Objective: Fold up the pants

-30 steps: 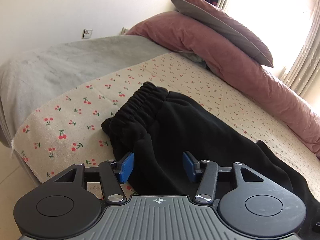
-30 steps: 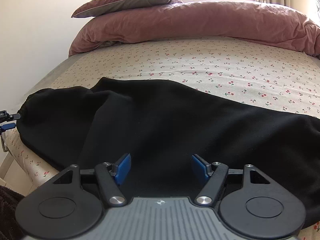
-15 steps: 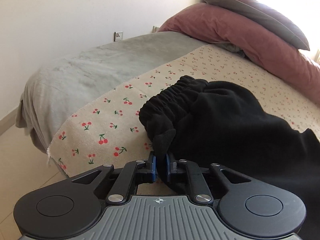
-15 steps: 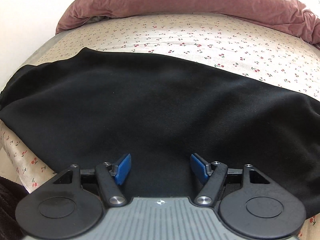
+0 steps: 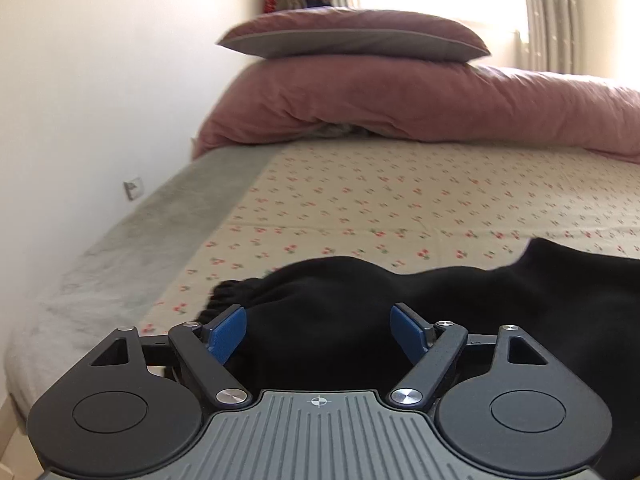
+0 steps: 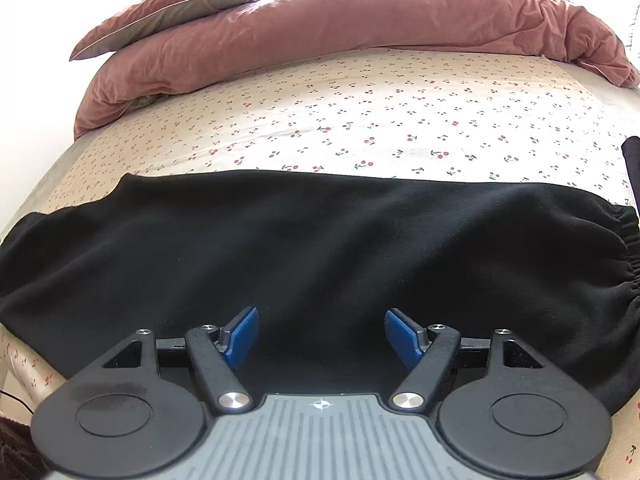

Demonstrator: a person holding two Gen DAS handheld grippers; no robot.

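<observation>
Black pants (image 6: 320,240) lie stretched across the near edge of the bed on the cherry-print sheet (image 6: 360,120). In the right wrist view the elastic cuff (image 6: 630,248) is at the right. In the left wrist view the pants (image 5: 400,304) bunch in front, with the gathered elastic waistband (image 5: 228,292) at the left. My left gripper (image 5: 319,328) is open just above the fabric near the waistband and holds nothing. My right gripper (image 6: 321,334) is open over the middle of the leg and holds nothing.
A pink duvet (image 6: 360,20) and a grey-pink pillow (image 5: 352,36) are piled at the far side of the bed. A grey blanket (image 5: 160,232) covers the left side by the white wall. The bed's near edge (image 6: 24,364) drops off at lower left.
My left gripper was shut on the waistband corner half a second ago; now it is open and the fabric lies on the bed. The right gripper stayed open and moved right along the leg.
</observation>
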